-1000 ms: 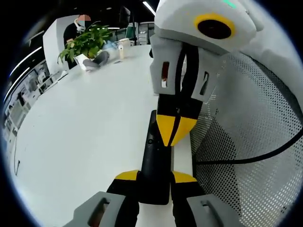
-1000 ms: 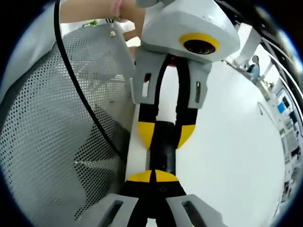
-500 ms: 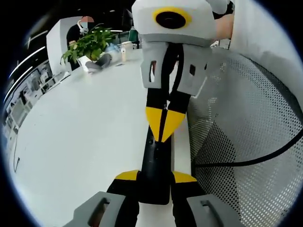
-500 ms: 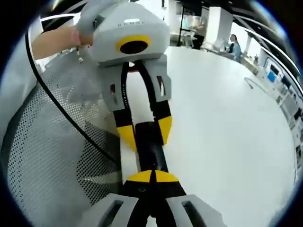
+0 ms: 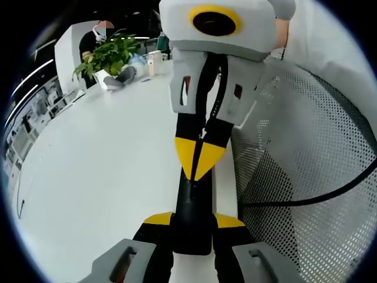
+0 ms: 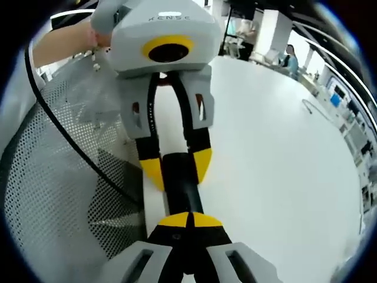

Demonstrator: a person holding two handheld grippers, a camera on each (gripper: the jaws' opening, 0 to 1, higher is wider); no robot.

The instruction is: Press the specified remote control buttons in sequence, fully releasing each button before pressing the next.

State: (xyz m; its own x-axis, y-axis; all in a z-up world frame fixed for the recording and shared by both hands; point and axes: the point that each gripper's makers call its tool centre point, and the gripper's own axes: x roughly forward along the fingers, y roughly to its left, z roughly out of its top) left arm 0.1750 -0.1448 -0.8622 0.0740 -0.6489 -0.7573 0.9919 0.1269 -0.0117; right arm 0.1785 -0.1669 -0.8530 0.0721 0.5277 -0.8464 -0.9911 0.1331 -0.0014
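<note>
Left gripper view: the left tool [image 5: 193,219] clamps the black remote [image 5: 192,217] over the tabletop [image 5: 100,165]; the right tool [image 5: 199,159], jaws closed, presses at 12 o'clock. An off-centre press could hit a neighbouring button or twist the remote in its clamp.

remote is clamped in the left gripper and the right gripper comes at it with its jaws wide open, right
Not quite: the right gripper has its yellow-tipped jaws closed to a point over the remote, as the left gripper view shows. The left gripper does clamp the remote.
</note>
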